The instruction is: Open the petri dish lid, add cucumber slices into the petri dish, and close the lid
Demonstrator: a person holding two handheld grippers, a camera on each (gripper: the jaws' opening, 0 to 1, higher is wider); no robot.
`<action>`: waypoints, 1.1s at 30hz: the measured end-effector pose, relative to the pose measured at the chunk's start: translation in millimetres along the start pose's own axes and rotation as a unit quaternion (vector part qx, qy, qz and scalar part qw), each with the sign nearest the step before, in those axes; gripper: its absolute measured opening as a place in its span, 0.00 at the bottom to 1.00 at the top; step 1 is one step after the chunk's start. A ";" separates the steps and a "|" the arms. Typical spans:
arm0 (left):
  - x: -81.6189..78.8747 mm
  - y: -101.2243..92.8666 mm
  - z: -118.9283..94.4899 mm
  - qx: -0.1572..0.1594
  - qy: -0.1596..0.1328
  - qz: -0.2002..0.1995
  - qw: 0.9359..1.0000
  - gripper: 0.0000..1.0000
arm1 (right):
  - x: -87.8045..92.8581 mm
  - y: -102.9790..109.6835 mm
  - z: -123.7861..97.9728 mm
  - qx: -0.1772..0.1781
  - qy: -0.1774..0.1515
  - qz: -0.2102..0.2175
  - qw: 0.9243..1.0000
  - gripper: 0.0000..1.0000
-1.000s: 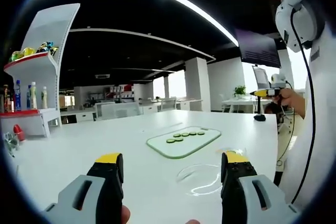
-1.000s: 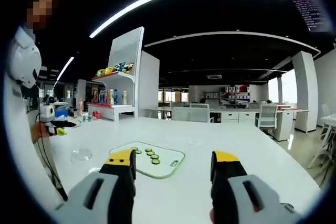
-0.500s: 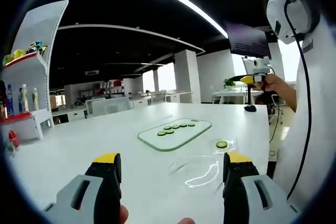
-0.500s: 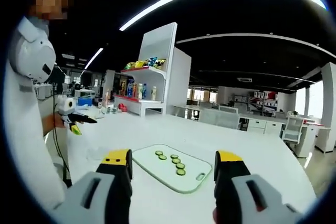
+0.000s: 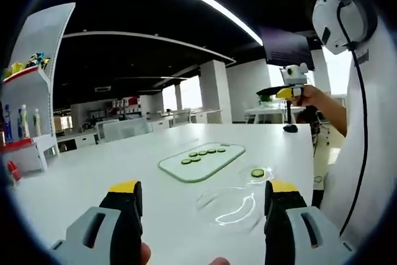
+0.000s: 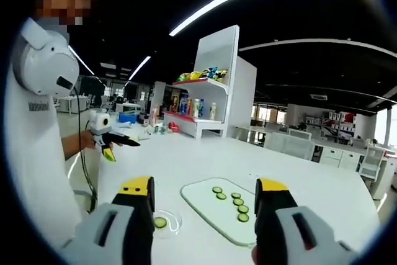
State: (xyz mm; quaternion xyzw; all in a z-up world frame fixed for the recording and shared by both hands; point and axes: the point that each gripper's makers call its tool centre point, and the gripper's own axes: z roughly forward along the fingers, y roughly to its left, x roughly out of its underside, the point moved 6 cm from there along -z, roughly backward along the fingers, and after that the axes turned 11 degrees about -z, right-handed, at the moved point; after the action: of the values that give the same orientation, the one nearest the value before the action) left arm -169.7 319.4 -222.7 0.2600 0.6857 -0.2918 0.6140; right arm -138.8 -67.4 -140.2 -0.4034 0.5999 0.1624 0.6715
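Observation:
A clear petri dish holding one cucumber slice sits on the white table, just ahead of my left gripper's right jaw. An empty clear round piece, dish or lid, lies nearer, between the jaws. Beyond them a glass board carries several cucumber slices. My left gripper hangs open above the table, holding nothing. In the right gripper view the dish lies by the left jaw and the board sits between the jaws. My right gripper is open and holds nothing.
The person in white stands at the table's edge, holding the right gripper high and the left gripper out over the table. A white shelf with bottles and snacks stands at the far end. Bare table stretches left of the board.
Both cameras have swung, so the dish with the slice now shows near the right gripper's left jaw. The things on the table have not moved. Both grippers stay open.

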 end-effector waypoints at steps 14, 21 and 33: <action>3.2 -2.5 4.9 0.036 0.020 -0.007 0.999 0.82 | 5.9 20.3 43.9 -0.091 -0.003 0.001 0.996 0.69; 9.0 -1.8 8.7 0.047 0.039 -0.003 0.998 0.82 | 12.2 32.8 67.0 -0.142 -0.002 -0.005 0.990 0.72; 23.2 2.9 14.7 0.055 0.058 -0.008 0.997 0.82 | 15.9 57.4 97.6 -0.198 0.008 -0.015 0.980 0.74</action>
State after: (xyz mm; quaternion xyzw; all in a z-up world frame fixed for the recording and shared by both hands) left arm -160.1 310.8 -247.1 0.3048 0.7051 -0.3182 0.5555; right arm -109.7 36.0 -179.5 -0.5388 0.5554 0.2644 0.5756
